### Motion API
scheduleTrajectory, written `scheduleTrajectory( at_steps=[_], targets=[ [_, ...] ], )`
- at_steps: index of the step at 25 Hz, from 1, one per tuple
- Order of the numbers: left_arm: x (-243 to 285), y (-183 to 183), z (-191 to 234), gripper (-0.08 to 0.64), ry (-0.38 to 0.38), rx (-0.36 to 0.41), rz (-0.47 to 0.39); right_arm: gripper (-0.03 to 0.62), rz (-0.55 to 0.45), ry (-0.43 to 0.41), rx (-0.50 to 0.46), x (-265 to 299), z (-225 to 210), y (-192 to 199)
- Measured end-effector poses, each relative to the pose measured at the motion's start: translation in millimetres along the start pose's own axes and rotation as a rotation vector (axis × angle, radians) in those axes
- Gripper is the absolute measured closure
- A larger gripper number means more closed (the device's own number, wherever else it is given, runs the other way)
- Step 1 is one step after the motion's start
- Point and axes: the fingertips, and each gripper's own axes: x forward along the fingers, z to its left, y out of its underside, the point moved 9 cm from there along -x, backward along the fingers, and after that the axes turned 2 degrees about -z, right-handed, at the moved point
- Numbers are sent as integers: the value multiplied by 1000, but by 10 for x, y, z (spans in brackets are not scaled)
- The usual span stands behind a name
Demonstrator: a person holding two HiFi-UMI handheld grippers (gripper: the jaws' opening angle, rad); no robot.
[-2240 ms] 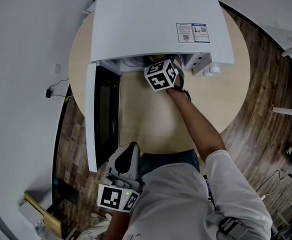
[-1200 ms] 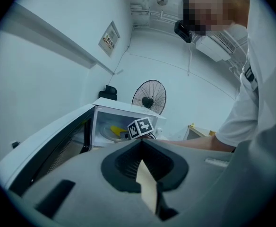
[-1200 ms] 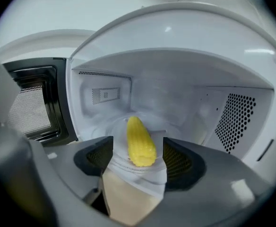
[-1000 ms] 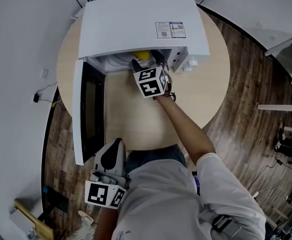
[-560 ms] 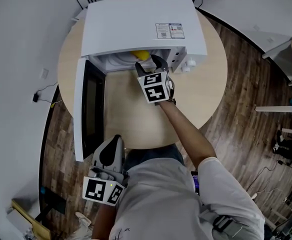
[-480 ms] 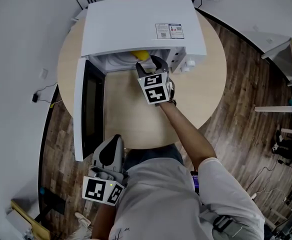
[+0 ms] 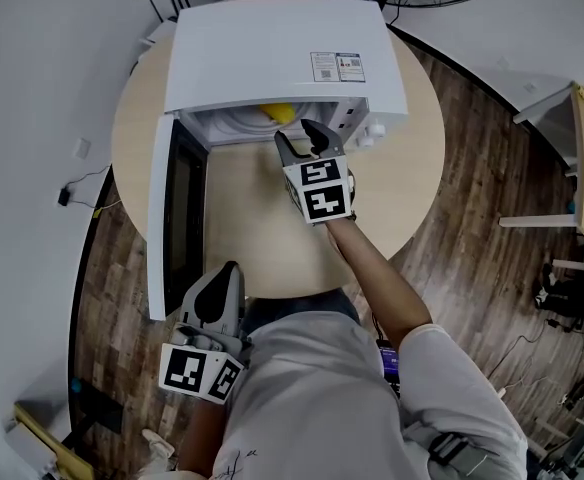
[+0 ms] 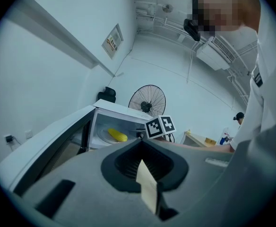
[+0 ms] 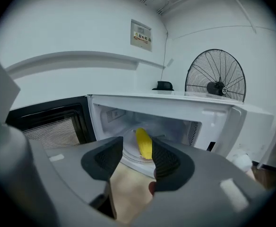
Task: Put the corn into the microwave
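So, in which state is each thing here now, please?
Microwave door, open wide.
Corn, lying on the turntable inside the microwave.
Right hand-held gripper, jaws apart and empty, just been closing.
Left hand-held gripper, jaws shut, empty.

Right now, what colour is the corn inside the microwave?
Yellow corn, clearest in the right gripper view.

The person I am guiding wears a white short-sleeved T-shirt [image 7: 312, 398] and dark blue trousers [image 7: 294, 306]. The left gripper [image 7: 229, 268] and right gripper [image 7: 300, 138] are smooth grey mouldings with black textured pads [image 9: 168, 162]. Each carries a white cube [image 7: 319, 190] printed with black square markers.
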Motion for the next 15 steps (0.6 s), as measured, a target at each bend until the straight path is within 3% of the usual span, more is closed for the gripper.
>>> scheduleTrajectory(
  at_steps=[15],
  targets=[
    [21, -51, 68, 565, 48, -15, -21, 430, -38, -13, 50, -557, 117, -109]
  ],
)
